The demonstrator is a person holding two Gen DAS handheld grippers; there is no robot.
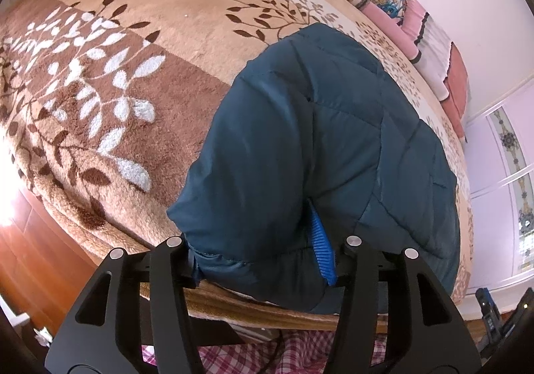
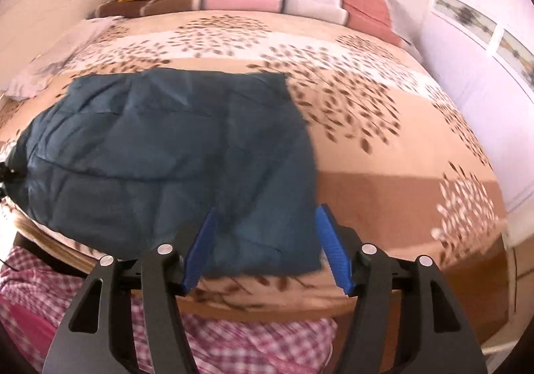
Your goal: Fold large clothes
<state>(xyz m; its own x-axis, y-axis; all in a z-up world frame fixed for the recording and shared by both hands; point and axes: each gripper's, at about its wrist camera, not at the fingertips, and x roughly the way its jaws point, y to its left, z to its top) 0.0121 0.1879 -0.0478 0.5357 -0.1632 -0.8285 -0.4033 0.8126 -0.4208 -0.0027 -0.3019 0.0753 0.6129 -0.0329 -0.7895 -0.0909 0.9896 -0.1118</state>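
While jacket point(image 2: 167, 153) lies crosswise on bed point(image 2: 383, 157) | left claw point(image 1: 263, 250) grasping it | right claw point(image 2: 267, 240) released

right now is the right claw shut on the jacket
No, the right claw is open, its two blue fingers spread apart over the near corner of the dark teal jacket.
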